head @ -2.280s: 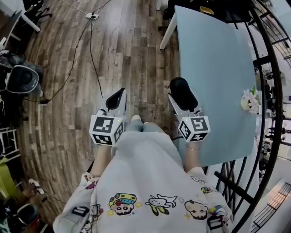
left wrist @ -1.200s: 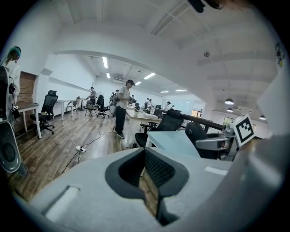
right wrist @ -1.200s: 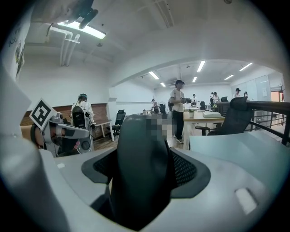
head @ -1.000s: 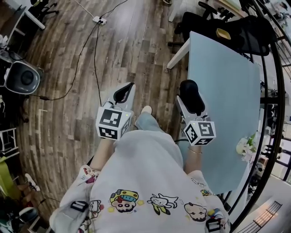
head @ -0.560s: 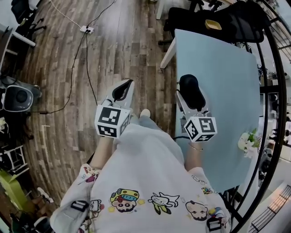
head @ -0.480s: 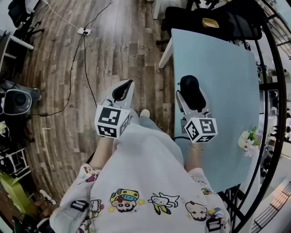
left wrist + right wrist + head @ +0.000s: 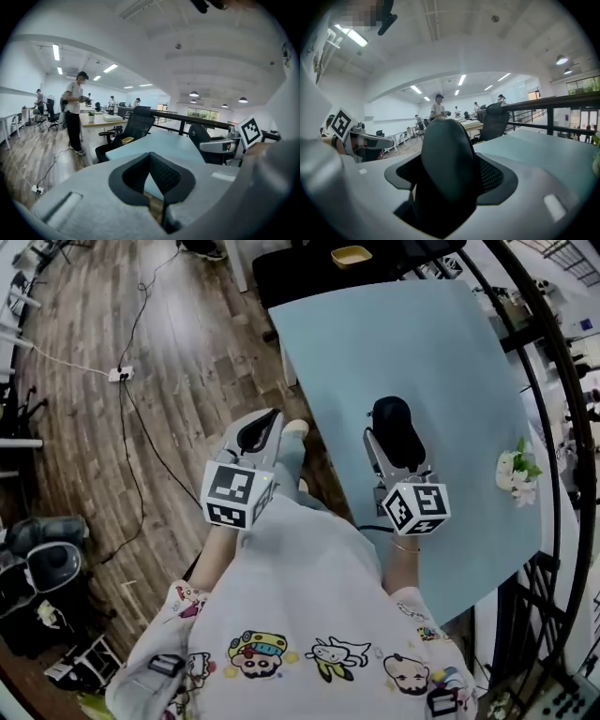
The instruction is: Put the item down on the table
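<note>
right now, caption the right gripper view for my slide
Right gripper holds a dark rounded item, pale blue tabletop beyond

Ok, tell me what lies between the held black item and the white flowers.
Nothing: the head view shows only bare blue table between the black item and the white flowers.

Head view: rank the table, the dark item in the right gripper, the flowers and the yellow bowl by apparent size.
1. Table.
2. Dark item and flowers: too alike to rank; the item is probably nearer the camera.
3. Yellow bowl.
</note>
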